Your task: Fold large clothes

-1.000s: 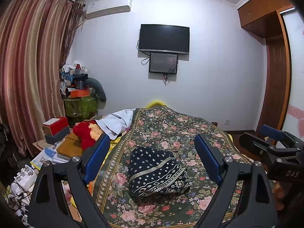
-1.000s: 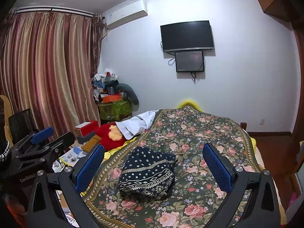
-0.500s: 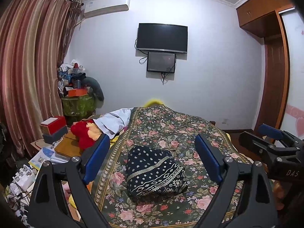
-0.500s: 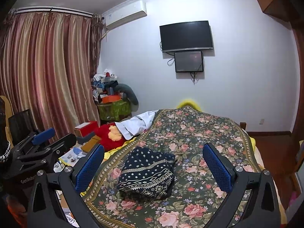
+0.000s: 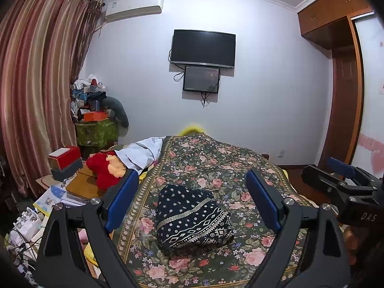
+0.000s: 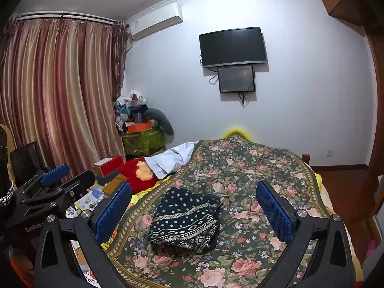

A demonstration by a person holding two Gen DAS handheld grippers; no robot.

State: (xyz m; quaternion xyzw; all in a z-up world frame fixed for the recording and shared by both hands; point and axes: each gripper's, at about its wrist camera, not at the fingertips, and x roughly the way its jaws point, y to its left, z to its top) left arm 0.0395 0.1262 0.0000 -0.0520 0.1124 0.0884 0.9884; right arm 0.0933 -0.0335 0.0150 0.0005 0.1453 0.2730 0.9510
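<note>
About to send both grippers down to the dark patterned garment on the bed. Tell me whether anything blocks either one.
Nothing visible blocks them. The folded navy patterned garment lies alone on the floral bedspread, with only bare bedspread between it and the open left gripper and the open right gripper. The red plush toy sits off to the bed's left side.

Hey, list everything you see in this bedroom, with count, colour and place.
folded garment: one, navy with white pattern, on the bedspread
floral bedspread: one, dark green with pink roses, over the bed
white cloth: one, bed's far left edge
red plush toy: one, left of the bed
red box: one, left of the toy
screens: two, black, on the wall
air conditioner: one, white, high on the wall
curtain: striped pink-gold, left
left claw: open
right claw: open
</note>
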